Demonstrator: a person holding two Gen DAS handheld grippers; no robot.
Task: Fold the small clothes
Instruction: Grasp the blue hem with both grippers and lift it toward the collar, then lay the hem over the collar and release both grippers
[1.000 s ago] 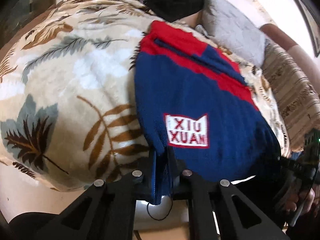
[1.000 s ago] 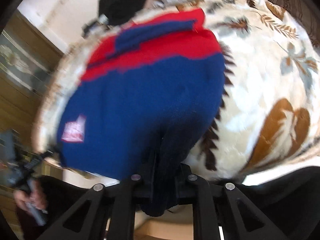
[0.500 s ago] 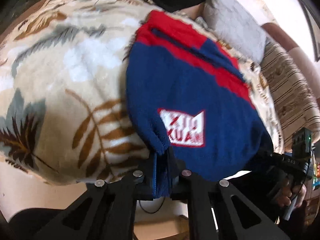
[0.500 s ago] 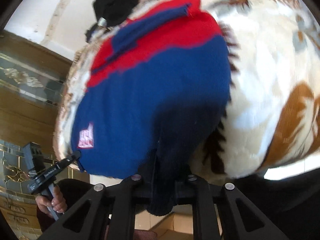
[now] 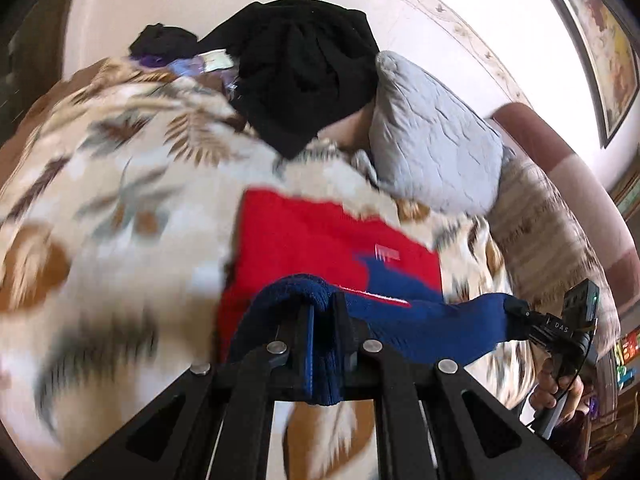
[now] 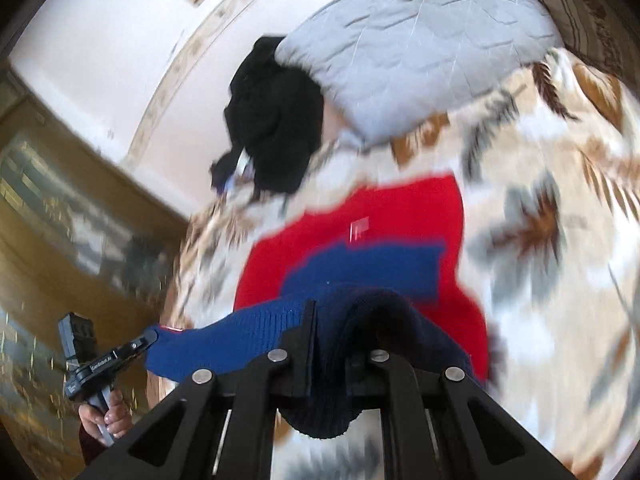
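Sweater [image 5: 320,240], red and navy: navy hem clamped in both closed tongs, left tongs [image 5: 322,320] and right tongs [image 6: 330,320], and lifted over the red part lying on the leaf-print blanket [image 5: 120,200]. Far: grey pillow [image 5: 432,140], black garment [image 5: 304,64].

Both claws have lifted the sweater's [image 5: 420,320] blue hem over its red top.

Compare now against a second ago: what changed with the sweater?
Both tools, the left tool and the right tool, lifted the sweater's navy hem up and toward its red top, covering the logo patch. Unchanged: both stay clamped on the hem; black clothes and grey pillow unmoved.
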